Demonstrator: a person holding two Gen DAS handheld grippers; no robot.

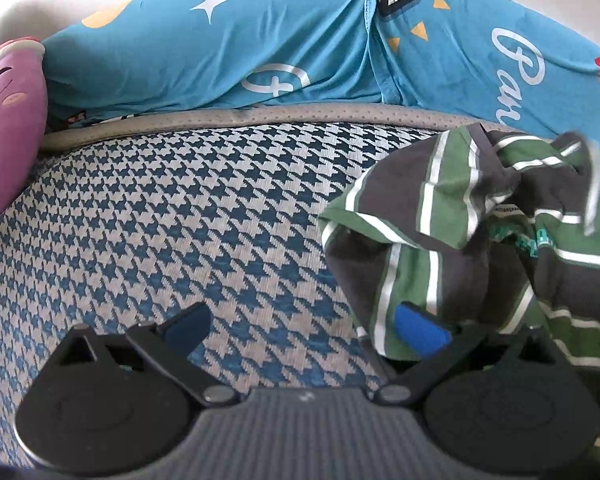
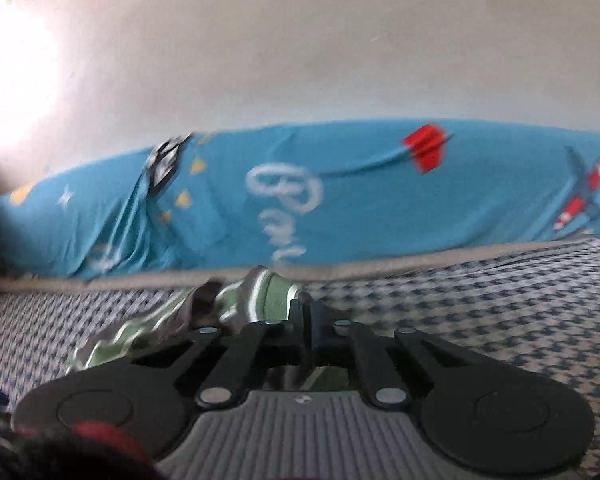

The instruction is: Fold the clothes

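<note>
Now striped shirt (image 2: 260,292) btwn right hand-held gripper (image 2: 306,320) fingers

The place was a home, most likely a bedroom. The surface was a bed with a woven mat (image 1: 172,216) in a blue and grey houndstooth pattern, edged with grey trim. Along the plain wall (image 2: 300,48) lay a blue cartoon-printed bedding roll (image 1: 228,52) with stars, planes and white lettering. A pink plush toy (image 1: 8,120) with a smiling face rested at the left side.
</note>
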